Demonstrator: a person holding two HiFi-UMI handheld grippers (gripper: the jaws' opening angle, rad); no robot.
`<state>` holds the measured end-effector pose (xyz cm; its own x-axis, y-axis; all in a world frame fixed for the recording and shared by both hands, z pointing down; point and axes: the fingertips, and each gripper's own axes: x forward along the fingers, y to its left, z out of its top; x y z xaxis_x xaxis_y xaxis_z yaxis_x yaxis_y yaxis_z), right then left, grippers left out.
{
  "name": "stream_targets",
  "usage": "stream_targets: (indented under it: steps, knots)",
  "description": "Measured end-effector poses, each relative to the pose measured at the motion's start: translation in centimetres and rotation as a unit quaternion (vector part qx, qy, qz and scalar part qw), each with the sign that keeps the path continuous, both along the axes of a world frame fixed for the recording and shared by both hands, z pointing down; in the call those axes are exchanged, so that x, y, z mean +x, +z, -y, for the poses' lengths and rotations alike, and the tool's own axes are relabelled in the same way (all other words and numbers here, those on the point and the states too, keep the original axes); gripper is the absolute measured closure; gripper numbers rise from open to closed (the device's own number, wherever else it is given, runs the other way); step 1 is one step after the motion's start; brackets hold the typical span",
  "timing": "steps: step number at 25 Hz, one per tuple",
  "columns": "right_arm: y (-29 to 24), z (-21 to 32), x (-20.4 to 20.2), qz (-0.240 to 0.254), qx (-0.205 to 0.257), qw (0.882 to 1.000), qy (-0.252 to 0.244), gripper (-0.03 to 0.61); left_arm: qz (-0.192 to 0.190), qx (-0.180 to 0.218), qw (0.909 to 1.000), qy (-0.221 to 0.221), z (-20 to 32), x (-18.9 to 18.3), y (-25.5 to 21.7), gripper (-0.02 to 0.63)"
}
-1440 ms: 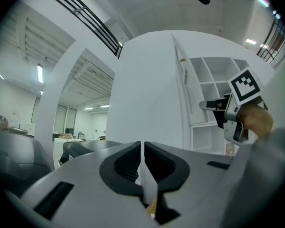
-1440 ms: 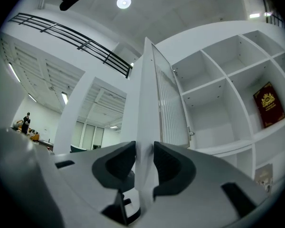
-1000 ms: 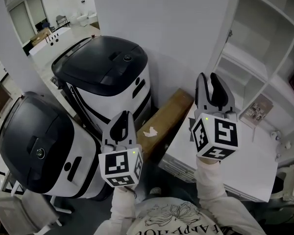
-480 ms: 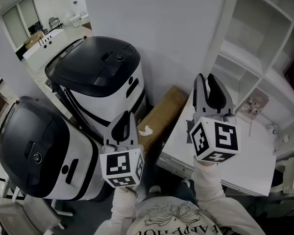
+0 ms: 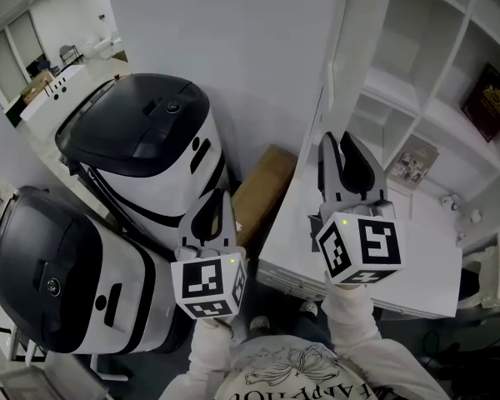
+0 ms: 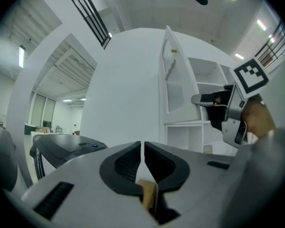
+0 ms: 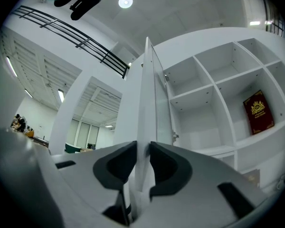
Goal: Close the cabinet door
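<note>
Two bulky white machines with black lids stand on the floor at the left, close against a plain white wall. A brown cardboard box lies wedged between the nearer machines and a white desk at the right. Far off at the upper left the room opens into a bright hall with more furniture, too small to make out. Above the desk rises a white cabinet of open square compartments. A dark red book leans upright in one far right compartment, and a small printed card stands on the desk's far side.

The cabinet door is a thin, flat white panel. It stands swung out from the cabinet's left side, hinged there, and shows almost edge-on. In the right gripper view its free edge runs straight up the middle of the picture.

The right hand-held gripper is raised to the door's lower part. Its black jaws sit narrow, closed round the door's edge. The left hand-held gripper hangs lower, over the gap beside the box. Its jaws are pressed together with nothing between them.
</note>
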<state>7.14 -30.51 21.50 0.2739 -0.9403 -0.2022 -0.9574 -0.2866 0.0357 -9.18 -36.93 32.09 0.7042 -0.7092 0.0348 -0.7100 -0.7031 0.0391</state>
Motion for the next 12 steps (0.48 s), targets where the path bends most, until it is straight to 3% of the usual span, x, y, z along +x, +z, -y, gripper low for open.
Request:
stream_targets:
  steps: [12]
  knots:
    - [0.1, -4.6, 5.5, 0.002, 0.006, 0.999, 0.032, 0.511, 0.008, 0.001, 0.9989, 0.046, -3.2, 6.3, 0.0, 0.589]
